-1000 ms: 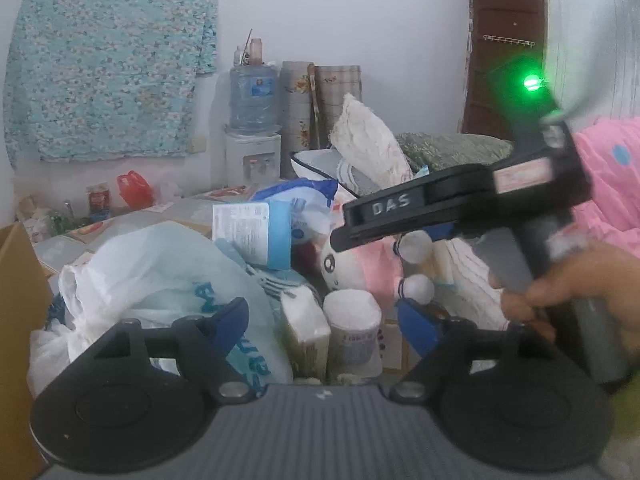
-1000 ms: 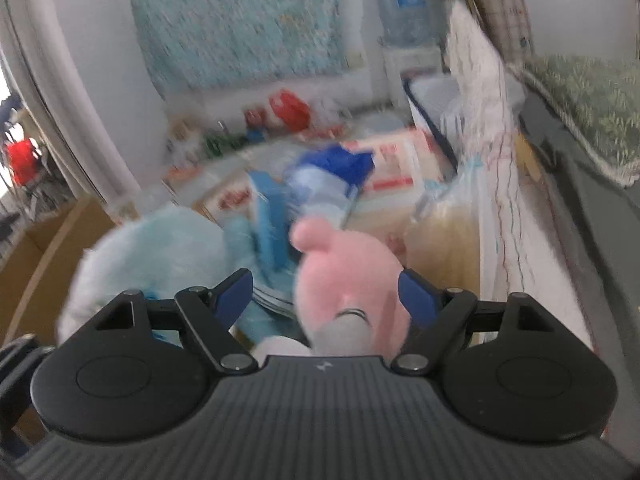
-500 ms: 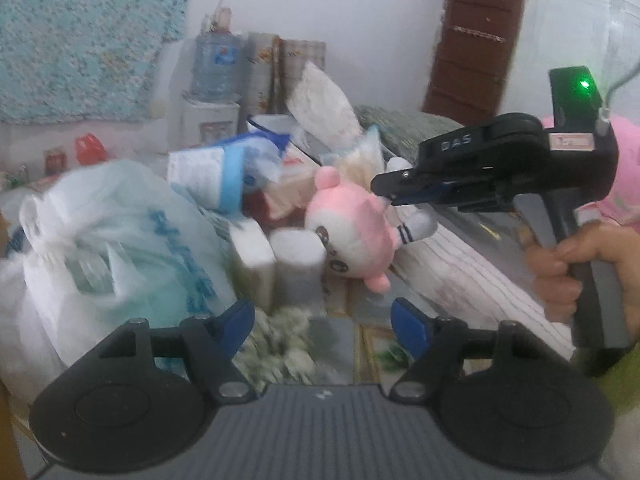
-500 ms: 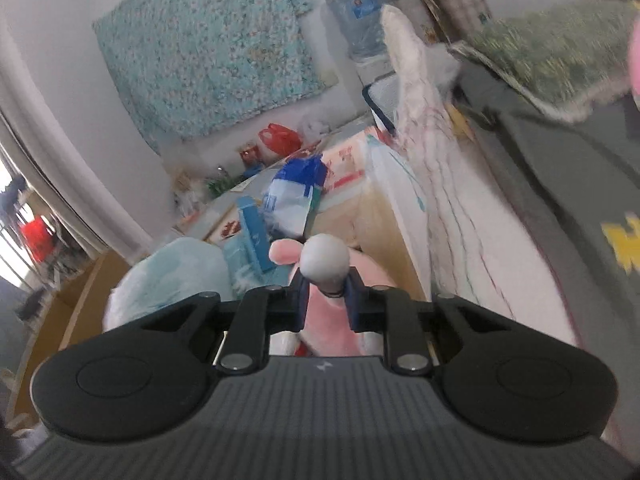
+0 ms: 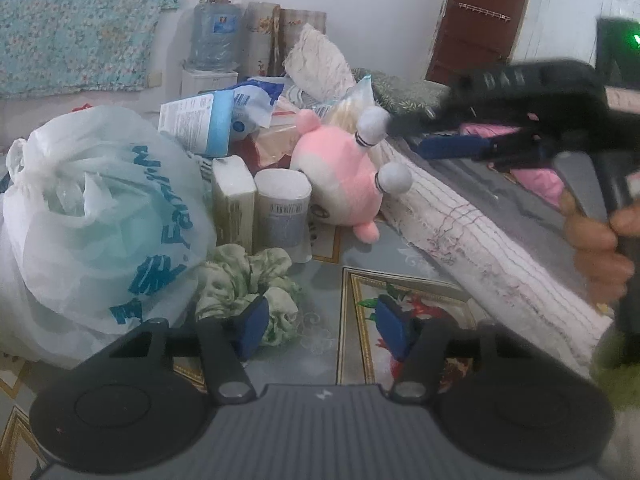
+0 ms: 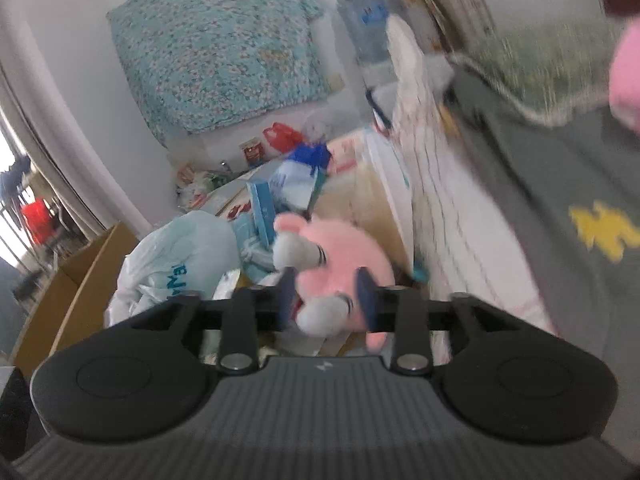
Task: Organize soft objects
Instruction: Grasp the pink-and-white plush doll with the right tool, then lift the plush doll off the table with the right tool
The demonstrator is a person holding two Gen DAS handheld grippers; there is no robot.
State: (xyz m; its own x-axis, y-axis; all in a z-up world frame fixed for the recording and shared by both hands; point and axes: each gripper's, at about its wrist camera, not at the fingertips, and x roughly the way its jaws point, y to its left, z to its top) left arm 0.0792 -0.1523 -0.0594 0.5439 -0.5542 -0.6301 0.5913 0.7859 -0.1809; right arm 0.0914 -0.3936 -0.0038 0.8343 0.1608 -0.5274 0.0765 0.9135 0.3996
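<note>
The right claw (image 6: 328, 300) is opening, letting go of the pink plush (image 5: 344, 176); the left claw (image 5: 322, 326), empty and closing, should next pinch the green scrunchie (image 5: 248, 280)

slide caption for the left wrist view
Left gripper closing above a green scrunchie, beside a pink plush toy and a plastic bag.

Patterned table (image 5: 320, 256): pink plush (image 5: 340, 176), green scrunchie (image 5: 248, 276), plastic bag (image 5: 100, 216)
</note>
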